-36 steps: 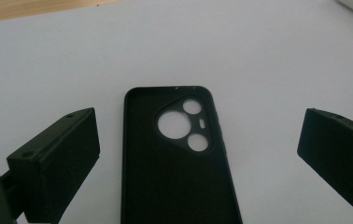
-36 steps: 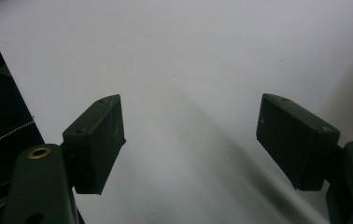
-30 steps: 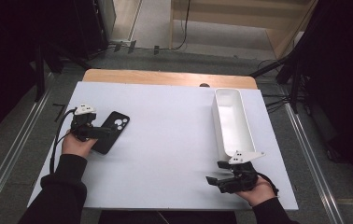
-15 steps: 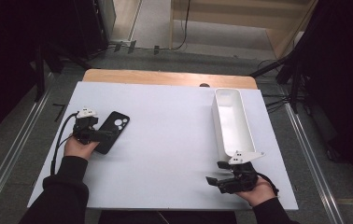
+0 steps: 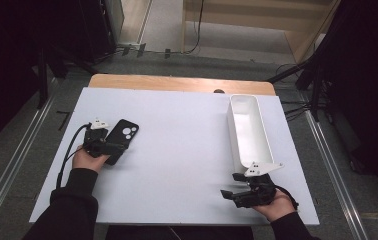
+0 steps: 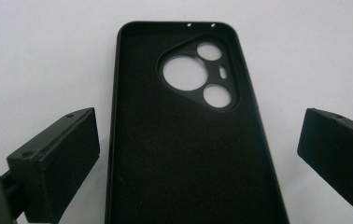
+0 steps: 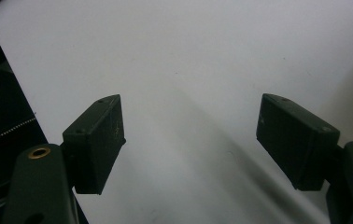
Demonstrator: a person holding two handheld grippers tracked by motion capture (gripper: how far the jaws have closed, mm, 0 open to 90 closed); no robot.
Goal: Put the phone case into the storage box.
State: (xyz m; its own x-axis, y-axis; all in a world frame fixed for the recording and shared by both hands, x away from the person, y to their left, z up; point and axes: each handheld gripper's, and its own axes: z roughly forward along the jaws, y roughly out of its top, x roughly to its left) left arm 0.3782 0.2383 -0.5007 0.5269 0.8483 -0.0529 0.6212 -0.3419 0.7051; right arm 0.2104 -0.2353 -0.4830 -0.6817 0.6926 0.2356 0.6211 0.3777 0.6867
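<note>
A black phone case (image 5: 125, 132) lies inner side up on the white table sheet (image 5: 177, 150) at the left, its camera cut-out toward the far end. My left gripper (image 5: 114, 148) stands open astride the case's near end. In the left gripper view the case (image 6: 184, 154) runs up between the jaws, with a gap of white sheet on each side, and my left gripper (image 6: 198, 135) does not touch it. My right gripper (image 5: 228, 194) rests near the front right edge and points left. It is open, and in its own view the right gripper (image 7: 191, 135) has bare sheet between its jaws.
A long white tray (image 5: 233, 131) stands at the right, running from the back toward my right hand. A wooden table edge (image 5: 177, 83) shows behind the sheet. Dark floor and metal rails surround the table.
My left hand has sunk a little toward the table over the case. The case and the right gripper have stayed where they were.
</note>
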